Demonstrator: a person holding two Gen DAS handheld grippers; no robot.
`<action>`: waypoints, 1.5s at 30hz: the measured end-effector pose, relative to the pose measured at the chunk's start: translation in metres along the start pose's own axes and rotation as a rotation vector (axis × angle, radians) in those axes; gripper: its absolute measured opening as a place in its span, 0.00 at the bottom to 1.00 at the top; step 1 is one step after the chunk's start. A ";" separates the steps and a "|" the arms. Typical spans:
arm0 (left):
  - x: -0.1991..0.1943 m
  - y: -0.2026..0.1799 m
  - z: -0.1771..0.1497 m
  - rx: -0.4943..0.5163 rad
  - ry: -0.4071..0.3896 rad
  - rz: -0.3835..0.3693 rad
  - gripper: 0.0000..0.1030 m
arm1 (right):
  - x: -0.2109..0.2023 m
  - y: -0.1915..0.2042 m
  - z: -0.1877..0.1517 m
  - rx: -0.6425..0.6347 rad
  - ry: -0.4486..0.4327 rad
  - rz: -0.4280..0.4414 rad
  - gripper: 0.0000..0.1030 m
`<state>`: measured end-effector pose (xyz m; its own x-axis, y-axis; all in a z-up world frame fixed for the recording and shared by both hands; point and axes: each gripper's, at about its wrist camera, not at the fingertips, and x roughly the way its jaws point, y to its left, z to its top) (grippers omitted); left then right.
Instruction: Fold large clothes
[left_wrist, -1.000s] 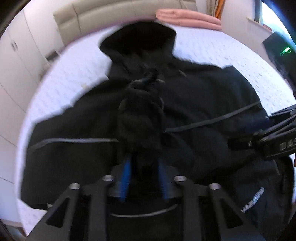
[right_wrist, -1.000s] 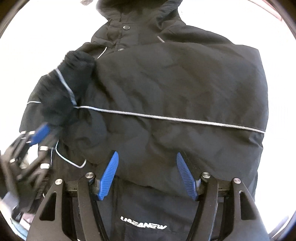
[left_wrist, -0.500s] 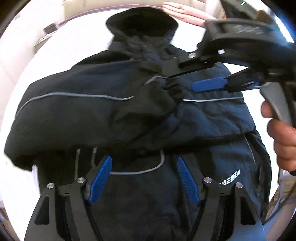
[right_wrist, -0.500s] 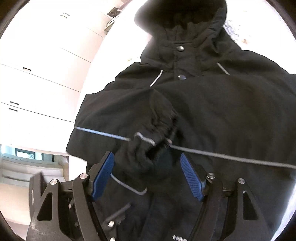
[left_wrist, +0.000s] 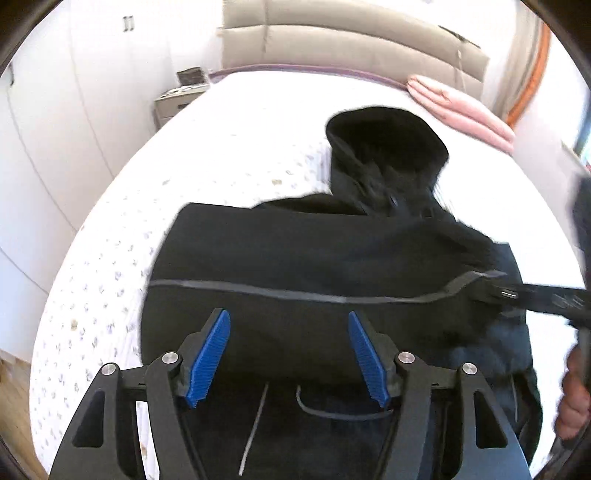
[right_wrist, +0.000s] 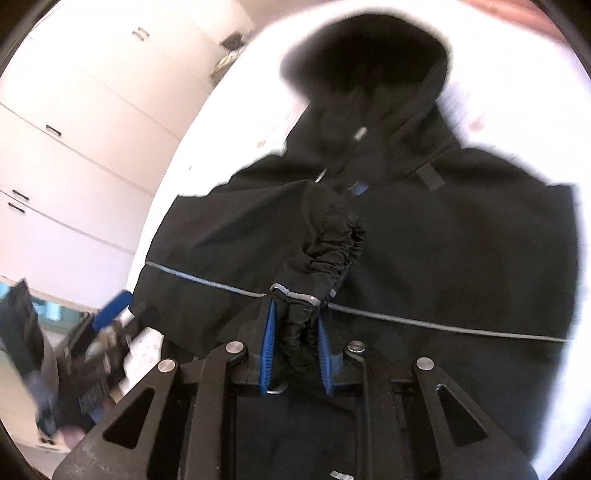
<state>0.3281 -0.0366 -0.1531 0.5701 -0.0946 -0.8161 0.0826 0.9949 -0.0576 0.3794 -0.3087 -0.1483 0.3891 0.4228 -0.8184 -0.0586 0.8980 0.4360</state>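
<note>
A: On the white patterned bedsheet (left_wrist: 229, 155) lies the black hooded padded jacket (left_wrist: 332, 258), hood toward the headboard. And the right gripper (right_wrist: 293, 341)?
B: Its jaws have just been closing; they now pinch the jacket's elasticated black cuff (right_wrist: 328, 251).
A: The left gripper (left_wrist: 288, 354)?
B: Blue pads spread, empty, angled down over the jacket

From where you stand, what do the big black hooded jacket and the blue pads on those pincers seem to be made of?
The black hooded jacket looks like a smooth matte synthetic shell, probably nylon or polyester, slightly padded; its sleeve cuff gathers into elastic ruffles, and a thin grey, possibly reflective, piping crosses it. The blue pads look like ribbed rubber or soft plastic, given their fine ridges.
</note>
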 end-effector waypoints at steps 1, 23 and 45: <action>0.002 0.001 0.004 -0.006 -0.004 -0.001 0.65 | -0.014 -0.004 -0.001 -0.004 -0.022 -0.028 0.23; 0.094 -0.033 0.005 0.187 0.250 -0.056 0.40 | -0.028 -0.177 -0.045 0.261 0.065 -0.248 0.46; 0.132 -0.048 0.029 0.217 0.265 -0.149 0.41 | 0.067 -0.088 0.004 0.040 0.116 -0.362 0.43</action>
<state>0.4232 -0.0982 -0.2417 0.3100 -0.1975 -0.9300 0.3361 0.9378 -0.0871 0.4143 -0.3597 -0.2401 0.2712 0.0923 -0.9581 0.0999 0.9873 0.1234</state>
